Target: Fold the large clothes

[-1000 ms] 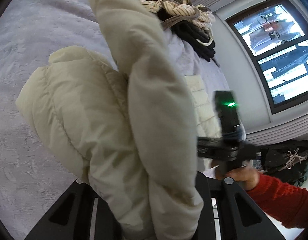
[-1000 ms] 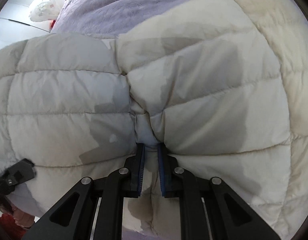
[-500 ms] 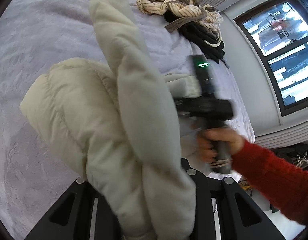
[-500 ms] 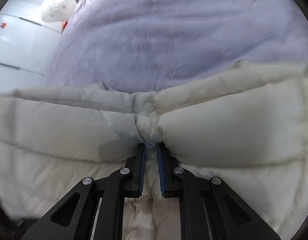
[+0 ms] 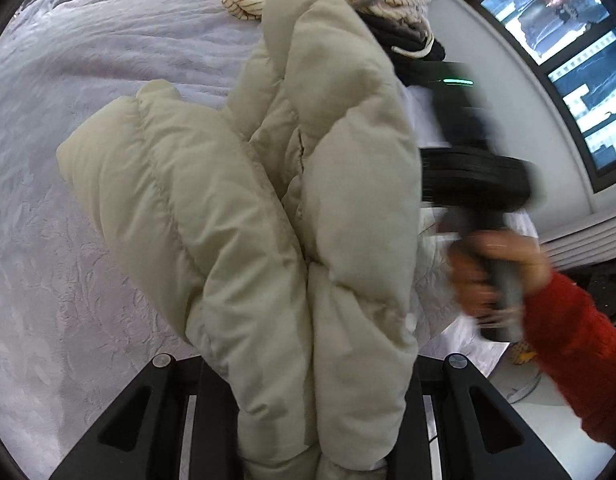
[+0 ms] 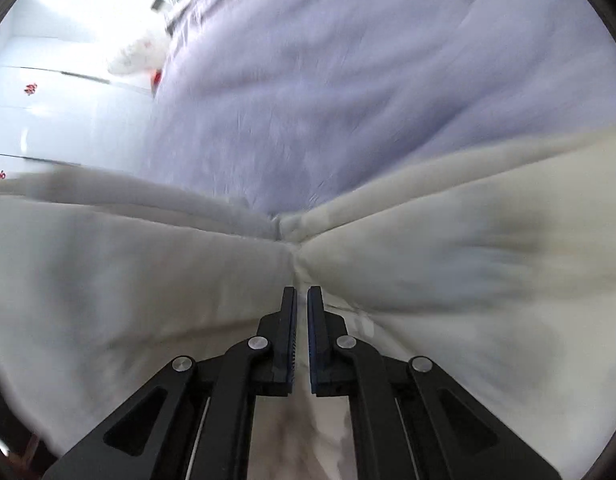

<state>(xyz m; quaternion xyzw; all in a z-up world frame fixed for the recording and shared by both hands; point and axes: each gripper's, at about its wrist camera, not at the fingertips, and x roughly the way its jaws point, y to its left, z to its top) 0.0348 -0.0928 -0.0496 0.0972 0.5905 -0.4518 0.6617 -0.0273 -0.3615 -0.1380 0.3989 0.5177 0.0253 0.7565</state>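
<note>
A cream quilted puffer jacket [image 5: 243,208] hangs bunched over the lilac bed. My left gripper [image 5: 308,432] is shut on a thick fold of it; the fingertips are hidden under the fabric. My right gripper [image 6: 301,300] is shut on a seam of the same jacket [image 6: 428,264], which spreads to both sides of the jaws. The right gripper's black body [image 5: 472,176], held by a hand in a red sleeve, shows blurred at the right of the left wrist view.
The lilac bedspread [image 5: 67,160] lies under the jacket and fills the far side of the right wrist view [image 6: 348,100]. A pile of striped and black clothes [image 5: 388,8] lies at the bed's far end. A window [image 5: 568,40] is at the right. White cabinets [image 6: 47,120] stand at the left.
The right gripper has swung forward and up with the jacket's edge, so more bedspread shows beyond it. In the left wrist view the jacket has bunched up more and the right hand has come closer.
</note>
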